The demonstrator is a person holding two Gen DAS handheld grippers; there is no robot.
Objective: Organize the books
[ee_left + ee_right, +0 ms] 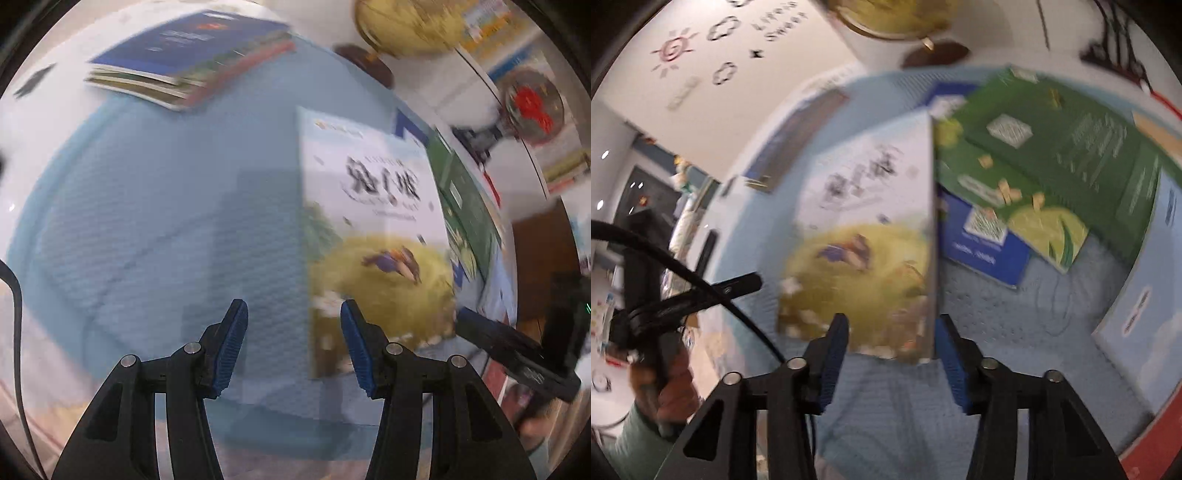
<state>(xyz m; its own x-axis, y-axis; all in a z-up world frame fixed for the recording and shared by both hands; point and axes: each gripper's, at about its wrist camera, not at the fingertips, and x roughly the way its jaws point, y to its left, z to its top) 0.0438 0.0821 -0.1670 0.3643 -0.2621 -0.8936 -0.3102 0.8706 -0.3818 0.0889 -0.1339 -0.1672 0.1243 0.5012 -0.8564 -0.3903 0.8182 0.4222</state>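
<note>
A white book with a yellow picture (373, 221) lies on the blue mat (155, 206), partly over a green book (469, 199). My left gripper (293, 325) hangs open above the mat at that book's left edge, holding nothing. In the right wrist view the same white and yellow book (871, 229) has its near right corner between the fingers of my right gripper (892, 328). The jaws stand apart and the pads show no press on it. A stack of books with a dark blue cover on top (192, 51) sits at the far left.
The green book (1052, 147), a blue book (982, 240) and a pale blue book (1141, 295) lie overlapped on the right. A globe on a brown foot (406, 26) stands behind the mat. A person's hand (668, 398) holds the left gripper. Both views are blurred.
</note>
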